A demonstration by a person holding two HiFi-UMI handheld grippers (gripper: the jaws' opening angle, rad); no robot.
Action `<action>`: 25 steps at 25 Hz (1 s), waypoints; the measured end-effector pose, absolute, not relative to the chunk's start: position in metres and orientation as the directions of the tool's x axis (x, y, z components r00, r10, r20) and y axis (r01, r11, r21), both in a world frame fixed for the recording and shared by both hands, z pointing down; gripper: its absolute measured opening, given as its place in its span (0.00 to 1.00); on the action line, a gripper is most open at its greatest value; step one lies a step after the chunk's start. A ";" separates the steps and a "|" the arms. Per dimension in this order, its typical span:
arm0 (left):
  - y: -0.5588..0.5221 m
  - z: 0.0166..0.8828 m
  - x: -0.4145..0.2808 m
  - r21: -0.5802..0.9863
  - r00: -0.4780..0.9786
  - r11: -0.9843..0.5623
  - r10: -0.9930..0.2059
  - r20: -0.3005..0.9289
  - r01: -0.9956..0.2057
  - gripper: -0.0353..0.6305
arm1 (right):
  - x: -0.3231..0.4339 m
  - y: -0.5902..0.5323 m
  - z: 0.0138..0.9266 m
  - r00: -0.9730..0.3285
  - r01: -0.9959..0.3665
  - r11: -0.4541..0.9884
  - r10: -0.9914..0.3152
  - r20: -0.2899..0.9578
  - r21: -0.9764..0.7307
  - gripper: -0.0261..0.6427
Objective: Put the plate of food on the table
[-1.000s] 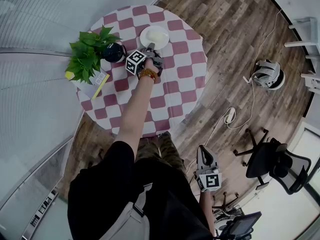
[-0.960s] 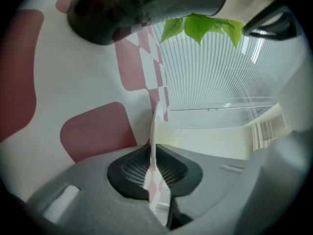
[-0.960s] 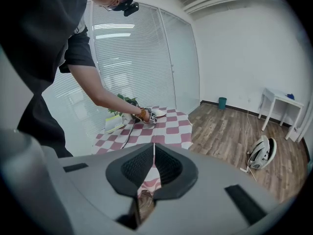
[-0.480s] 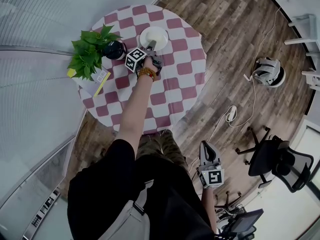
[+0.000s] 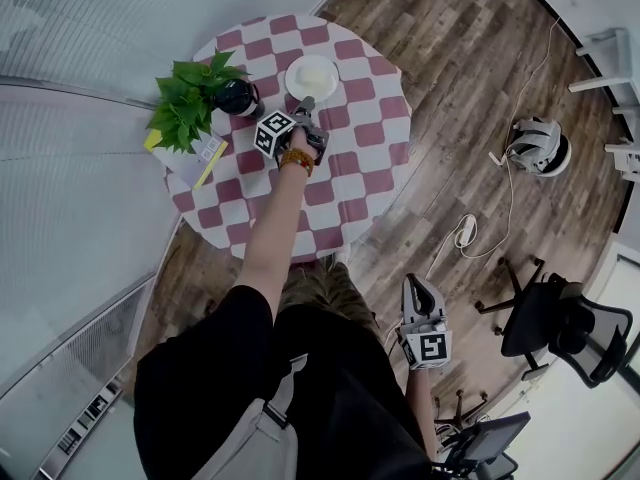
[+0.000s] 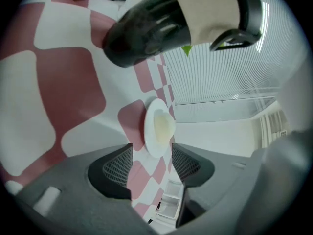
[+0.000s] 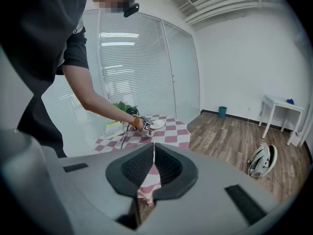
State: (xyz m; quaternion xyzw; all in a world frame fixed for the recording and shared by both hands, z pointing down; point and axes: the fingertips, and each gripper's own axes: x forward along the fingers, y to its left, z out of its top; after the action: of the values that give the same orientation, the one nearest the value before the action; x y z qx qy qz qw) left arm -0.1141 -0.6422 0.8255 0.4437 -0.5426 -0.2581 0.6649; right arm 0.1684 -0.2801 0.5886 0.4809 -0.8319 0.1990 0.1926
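A white plate (image 5: 312,75) with pale food on it rests on the far side of the round red-and-white checked table (image 5: 362,158). My left gripper (image 5: 306,106) hovers just short of the plate, apart from it. Its jaws have just been opening and stand wide with nothing between them. In the left gripper view the plate (image 6: 157,126) lies flat on the cloth beyond the left gripper (image 6: 151,156). My right gripper (image 5: 416,288) hangs low beside the person's leg, away from the table. In the right gripper view the right gripper (image 7: 153,164) is shut on nothing.
A leafy plant (image 5: 190,103) in a black pot (image 5: 238,96) stands at the table's left, close to the left arm, with a yellow-edged booklet (image 5: 200,155) beside it. On the wooden floor to the right are a white device (image 5: 540,146), a cable (image 5: 466,233) and an office chair (image 5: 560,328).
The left gripper has let go of the plate's rim, opened, and drawn back toward the person. The plate stays on the table. The right gripper has hardly moved.
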 end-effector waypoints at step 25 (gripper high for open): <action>-0.249 0.811 -0.219 0.767 0.046 0.638 -0.766 0.641 -0.069 0.41 | 0.156 -0.245 0.571 -0.652 -0.748 0.651 -0.689 0.317 -0.125 0.06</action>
State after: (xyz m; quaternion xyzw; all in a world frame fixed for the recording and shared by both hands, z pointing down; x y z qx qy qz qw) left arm -0.2190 -0.2486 0.8114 0.3284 -0.6353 -0.2705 0.6444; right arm 0.1564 -0.2453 0.5706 0.3989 -0.9005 0.1233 0.1213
